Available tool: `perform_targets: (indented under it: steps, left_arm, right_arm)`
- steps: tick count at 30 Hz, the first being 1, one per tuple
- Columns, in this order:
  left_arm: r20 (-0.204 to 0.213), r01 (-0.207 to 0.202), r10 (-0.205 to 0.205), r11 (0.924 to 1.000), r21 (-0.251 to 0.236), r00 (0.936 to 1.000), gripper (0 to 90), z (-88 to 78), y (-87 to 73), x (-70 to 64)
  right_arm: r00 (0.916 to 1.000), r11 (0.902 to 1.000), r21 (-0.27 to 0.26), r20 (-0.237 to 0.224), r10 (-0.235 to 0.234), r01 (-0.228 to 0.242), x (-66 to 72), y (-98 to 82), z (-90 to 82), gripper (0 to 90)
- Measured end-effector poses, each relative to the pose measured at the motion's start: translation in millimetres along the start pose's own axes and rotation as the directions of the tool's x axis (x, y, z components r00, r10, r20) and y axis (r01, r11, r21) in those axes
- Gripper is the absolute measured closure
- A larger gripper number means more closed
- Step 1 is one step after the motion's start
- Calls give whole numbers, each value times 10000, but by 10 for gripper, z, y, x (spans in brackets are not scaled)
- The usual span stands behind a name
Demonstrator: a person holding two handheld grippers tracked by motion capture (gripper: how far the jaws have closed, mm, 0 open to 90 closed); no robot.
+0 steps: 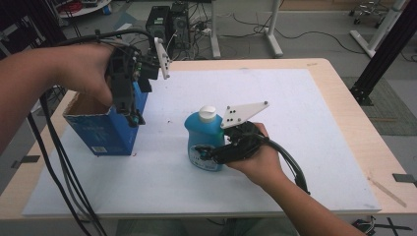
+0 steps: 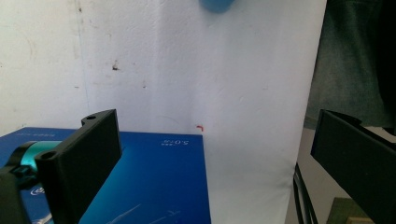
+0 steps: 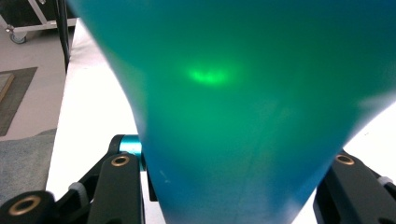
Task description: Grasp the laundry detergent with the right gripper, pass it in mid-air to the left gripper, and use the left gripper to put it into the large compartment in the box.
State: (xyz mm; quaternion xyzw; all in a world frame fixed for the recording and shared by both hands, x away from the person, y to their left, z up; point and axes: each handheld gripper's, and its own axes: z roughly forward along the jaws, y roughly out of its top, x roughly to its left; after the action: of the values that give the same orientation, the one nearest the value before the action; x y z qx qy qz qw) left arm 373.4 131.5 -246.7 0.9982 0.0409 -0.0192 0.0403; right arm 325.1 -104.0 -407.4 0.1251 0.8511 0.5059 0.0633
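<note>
A blue bottle [image 1: 204, 132] with a white cap [image 1: 207, 114] stands upright near the middle of the white mat. My right gripper [image 1: 206, 153] comes at it from the right and is shut on its lower body. In the right gripper view the bottle [image 3: 233, 116] sits between both jaws of that gripper [image 3: 233, 161]. An open-topped blue box [image 1: 105, 132] stands at the mat's left edge. My left gripper [image 1: 132, 115] hangs over the box's near right corner, pointing down. Its jaws stand wide apart with nothing between them [image 2: 217, 140], above the box [image 2: 159, 182].
The white mat [image 1: 275, 123] covers most of the wooden table [image 1: 344, 98]. Black cables [image 1: 64, 167] trail off the left side. Computer towers [image 1: 169, 22] and table legs stand on the floor beyond the far edge; a black frame [image 1: 388, 44] rises at right.
</note>
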Motion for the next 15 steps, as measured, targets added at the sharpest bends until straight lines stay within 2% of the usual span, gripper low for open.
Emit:
perform_targets:
  steps: [8,15]
  left_arm:
    - [4,1,-1,10000,-5,10000,17,-15,9,6]
    - [64,2,-2,10000,-48,10000,17,-41,54,5]
  right_arm:
    - [9999,10000,31,-119,-15,15,0,18,-18,473]
    - [9998,9999,18,-154,-115,116,-44,91,-112,473]
